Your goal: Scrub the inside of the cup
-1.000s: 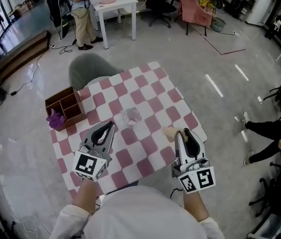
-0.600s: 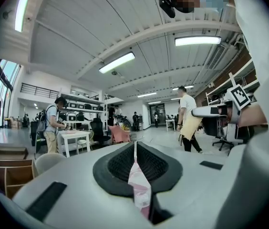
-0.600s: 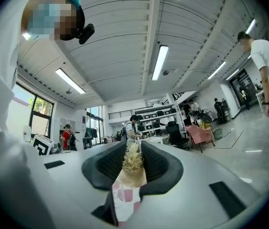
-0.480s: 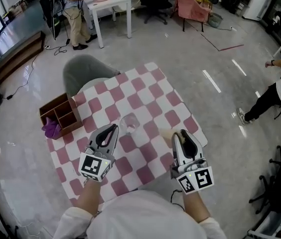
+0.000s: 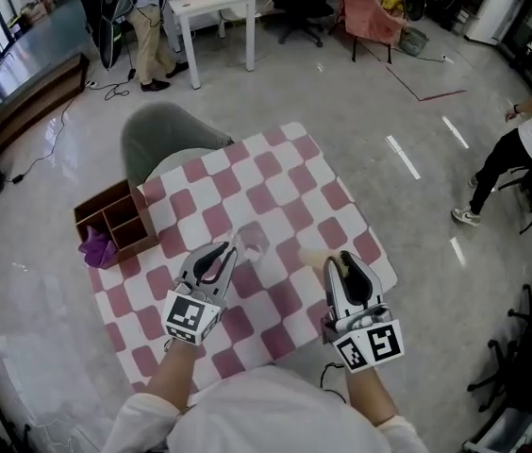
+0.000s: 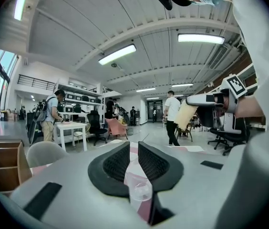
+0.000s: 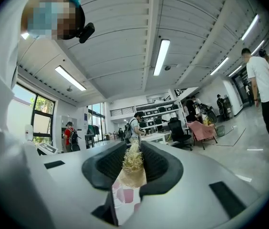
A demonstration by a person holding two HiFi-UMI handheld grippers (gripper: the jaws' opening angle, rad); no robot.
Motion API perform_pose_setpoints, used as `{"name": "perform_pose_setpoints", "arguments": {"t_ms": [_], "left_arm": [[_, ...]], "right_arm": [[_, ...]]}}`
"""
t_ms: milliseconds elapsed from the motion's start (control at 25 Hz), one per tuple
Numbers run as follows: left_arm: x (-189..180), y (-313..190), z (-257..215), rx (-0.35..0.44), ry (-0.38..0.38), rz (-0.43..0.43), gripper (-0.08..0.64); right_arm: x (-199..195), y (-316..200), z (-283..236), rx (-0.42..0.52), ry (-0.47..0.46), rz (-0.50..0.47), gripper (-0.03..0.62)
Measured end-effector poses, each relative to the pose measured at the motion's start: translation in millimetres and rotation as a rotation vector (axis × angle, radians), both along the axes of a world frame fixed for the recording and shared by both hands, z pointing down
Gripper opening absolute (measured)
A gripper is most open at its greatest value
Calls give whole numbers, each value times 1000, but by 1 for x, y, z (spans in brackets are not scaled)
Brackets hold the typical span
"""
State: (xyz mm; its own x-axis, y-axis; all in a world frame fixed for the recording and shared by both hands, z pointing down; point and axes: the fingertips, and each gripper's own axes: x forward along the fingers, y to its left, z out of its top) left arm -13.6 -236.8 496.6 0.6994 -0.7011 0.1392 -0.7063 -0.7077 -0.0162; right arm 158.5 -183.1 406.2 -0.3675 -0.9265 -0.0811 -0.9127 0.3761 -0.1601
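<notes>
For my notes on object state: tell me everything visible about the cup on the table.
The cup is small and clear, glass or plastic by its look. It stands upright on the pink-and-white checked cloth, near the table's middle. No contents show. The left gripper has its tips right beside the cup, though contact cannot be told.

Our head cam looks steeply down on the checkered table [image 5: 285, 173] from above the left gripper [image 5: 221, 253] and right gripper [image 5: 342, 259]. Each gripper cam sits low behind its own jaws, facing level across the room. All three share the white table [image 5: 211, 3] far back.
</notes>
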Motion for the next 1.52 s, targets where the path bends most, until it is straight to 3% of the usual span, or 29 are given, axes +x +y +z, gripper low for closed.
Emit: {"name": "perform_pose_setpoints", "arguments": {"t_ms": [120,200,440,920,1520], "left_arm": [[4,0,12,-24,7,22,60],[7,-1,20,-58,28,29,222],[9,-3,43,-108,64,25,362],[40,-5,96,-190,1,69,379],[57,-30,109,-187,-74,71,377]], "right_arm": [[1,-2,2,-8,9,-1,100],[2,-3,2,-9,12,-1,100],[-1,-6,7,-22,24,-10,100],[-2,-10,18,-59,43,-24,100],[-7,-15,24,-72,48,-35,100]]}}
